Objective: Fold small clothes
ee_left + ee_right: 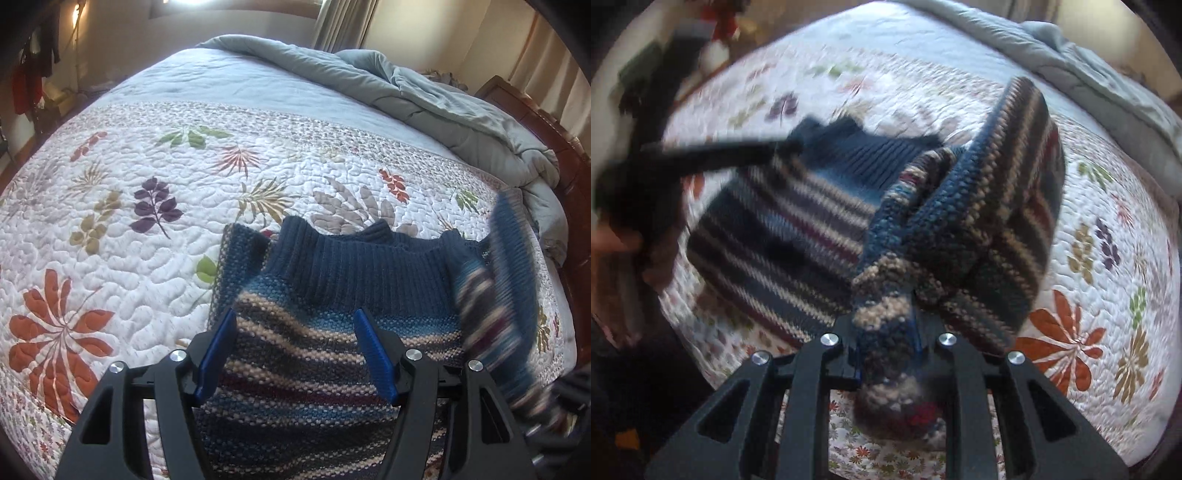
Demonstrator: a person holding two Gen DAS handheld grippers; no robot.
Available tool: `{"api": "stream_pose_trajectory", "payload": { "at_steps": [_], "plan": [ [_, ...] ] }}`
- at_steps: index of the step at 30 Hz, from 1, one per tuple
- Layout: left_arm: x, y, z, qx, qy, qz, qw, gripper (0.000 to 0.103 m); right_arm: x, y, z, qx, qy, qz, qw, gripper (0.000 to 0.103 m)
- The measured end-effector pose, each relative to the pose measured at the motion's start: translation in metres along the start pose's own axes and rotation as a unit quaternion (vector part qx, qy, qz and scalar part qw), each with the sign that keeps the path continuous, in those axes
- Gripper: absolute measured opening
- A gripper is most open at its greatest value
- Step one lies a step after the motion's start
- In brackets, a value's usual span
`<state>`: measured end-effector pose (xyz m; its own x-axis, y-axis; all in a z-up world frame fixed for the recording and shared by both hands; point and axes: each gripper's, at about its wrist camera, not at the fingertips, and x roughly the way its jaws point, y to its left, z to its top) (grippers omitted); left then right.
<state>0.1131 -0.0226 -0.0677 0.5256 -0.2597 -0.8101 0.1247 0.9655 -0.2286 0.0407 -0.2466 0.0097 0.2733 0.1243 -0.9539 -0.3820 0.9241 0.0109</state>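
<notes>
A small striped knit sweater (314, 362) with a dark blue ribbed collar lies on the floral quilt (147, 184). My left gripper (295, 325) is open, its blue pads (218, 354) spread just above the sweater's body below the collar, holding nothing. My right gripper (886, 332) is shut on a bunched edge of the sweater (886, 288) and lifts that side, with its sleeve (1015, 192), off the bed. The lifted, blurred part also shows at the right of the left wrist view (506, 295). The left gripper appears blurred in the right wrist view (713, 155).
A crumpled grey-blue duvet (424, 92) lies along the far side of the bed. A dark wooden bed frame (546, 122) runs on the right. Clothes hang at the far left (26, 85). Curtains (343, 22) hang at the back.
</notes>
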Motion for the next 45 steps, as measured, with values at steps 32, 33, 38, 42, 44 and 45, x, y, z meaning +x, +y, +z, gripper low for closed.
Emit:
{"api": "stream_pose_trajectory", "payload": {
  "at_steps": [32,33,38,42,44,45],
  "plan": [
    [0.044,-0.131,-0.013,0.040,0.120,-0.206,0.9703,0.030,0.003,-0.123,-0.079,0.235,-0.015,0.097,0.967,0.050],
    [0.047,-0.130,-0.014,0.039,0.122,-0.218,0.9675,0.027,0.003,-0.123,-0.078,0.235,-0.014,0.094,0.967,0.050],
    [0.033,-0.109,-0.007,-0.009,0.111,-0.258,0.9597,0.016,0.005,-0.120,-0.070,0.243,-0.022,0.118,0.963,0.051],
    [-0.007,-0.078,0.006,-0.014,0.058,-0.239,0.9692,0.016,-0.006,-0.109,-0.058,0.228,-0.052,0.148,0.961,0.054],
    [0.004,-0.070,0.006,-0.014,0.072,-0.229,0.9707,0.016,-0.008,-0.099,-0.050,0.213,-0.066,0.160,0.962,0.056],
    [0.023,-0.068,0.001,-0.019,0.101,-0.231,0.9676,0.016,-0.006,-0.096,-0.046,0.207,-0.068,0.158,0.963,0.056]
  ]
}}
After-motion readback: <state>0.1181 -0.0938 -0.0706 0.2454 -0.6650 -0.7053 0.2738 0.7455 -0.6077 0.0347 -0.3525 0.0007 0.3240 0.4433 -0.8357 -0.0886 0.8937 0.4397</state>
